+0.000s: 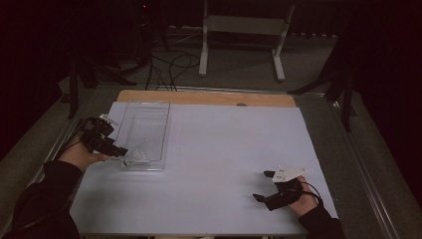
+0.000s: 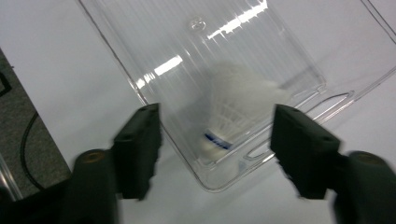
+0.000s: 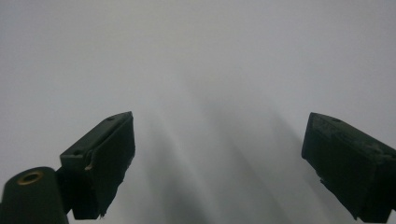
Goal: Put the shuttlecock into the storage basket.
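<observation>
The shuttlecock [image 2: 233, 116] lies inside the clear plastic tray [image 2: 140, 51], at the tray's end nearest the left gripper [image 2: 217, 135], its cork base with a blue band pointing toward the gripper and its white skirt spreading away from it. That gripper's 2 jaws stand apart on either side of the shuttlecock, with visible gaps to it, so nothing is clamped; the shuttlecock looks released rather than held. The main risk, as I judge it, is on the way out: the jaws straddle the tray's near rim and corner, and 1 of them could catch the thin wall while pulling back, dragging or tipping the light tray and rolling the shuttlecock. A shuttlecock lying on its side also rolls in an arc easily, so a bump to the tray could send it along the ribbed floor. The picture from this gripper is blurred, so I cannot tell whether a jaw touches the rim. In the high view the left gripper [image 1: 123, 152] sits at the tray's [image 1: 145, 107] near-left corner, on the pale table sheet [image 1: 224, 149]. The right gripper [image 1: 263, 185] rests well apart on the far side from the tray, jaws [image 3: 219, 158] wide apart over bare sheet, holding nothing and blocking nothing. Beyond the table, cables [image 1: 169, 67] and a white stand [image 1: 244, 30] lie on the floor, clear of both grippers.
</observation>
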A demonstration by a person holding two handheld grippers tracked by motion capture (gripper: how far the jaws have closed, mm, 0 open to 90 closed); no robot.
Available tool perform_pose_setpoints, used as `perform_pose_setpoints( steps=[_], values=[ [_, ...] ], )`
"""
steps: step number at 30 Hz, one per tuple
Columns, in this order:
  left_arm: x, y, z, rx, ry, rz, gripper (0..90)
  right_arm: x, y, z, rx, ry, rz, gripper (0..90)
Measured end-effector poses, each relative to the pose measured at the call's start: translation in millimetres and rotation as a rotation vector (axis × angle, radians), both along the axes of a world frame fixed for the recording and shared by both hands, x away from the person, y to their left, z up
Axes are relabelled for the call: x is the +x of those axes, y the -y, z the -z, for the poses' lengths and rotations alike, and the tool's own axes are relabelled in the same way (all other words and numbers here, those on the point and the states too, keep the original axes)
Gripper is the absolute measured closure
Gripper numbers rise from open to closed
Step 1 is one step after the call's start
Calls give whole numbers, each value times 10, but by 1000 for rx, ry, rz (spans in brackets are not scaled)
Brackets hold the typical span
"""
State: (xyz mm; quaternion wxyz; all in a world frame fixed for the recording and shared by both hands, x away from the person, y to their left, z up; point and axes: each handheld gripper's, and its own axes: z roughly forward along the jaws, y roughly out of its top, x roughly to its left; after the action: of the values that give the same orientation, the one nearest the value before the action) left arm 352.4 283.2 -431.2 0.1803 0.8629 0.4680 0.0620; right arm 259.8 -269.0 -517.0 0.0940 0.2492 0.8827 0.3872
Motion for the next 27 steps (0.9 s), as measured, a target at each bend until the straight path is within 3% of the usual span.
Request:
perform_pose_setpoints(
  steps=[3, 8, 11, 16, 20, 22, 27],
  values=[
    [-5, 2, 0, 4, 2, 5, 276, 3, 4, -1, 1, 0, -1, 96],
    [4, -7, 2, -38, -16, 7, 165, 0, 0, -3, 3, 0, 0, 96],
    [0, -2, -11, -52, -9, 18, 152, 3, 4, -1, 3, 0, 0, 96],
    [0, 29, -24, -65, 4, 30, 4, 0, -2, -3, 5, -1, -1, 96],
    [6, 35, -32, -74, 22, 29, 0, 3, 5, -2, 5, -1, 1, 96],
    [12, 35, -29, -85, 65, 26, 0, 2, 9, -3, 6, -2, 1, 96],
    [18, 50, -31, -94, 75, 29, 0, 2, 9, -6, 9, -1, 1, 96]
  ],
)
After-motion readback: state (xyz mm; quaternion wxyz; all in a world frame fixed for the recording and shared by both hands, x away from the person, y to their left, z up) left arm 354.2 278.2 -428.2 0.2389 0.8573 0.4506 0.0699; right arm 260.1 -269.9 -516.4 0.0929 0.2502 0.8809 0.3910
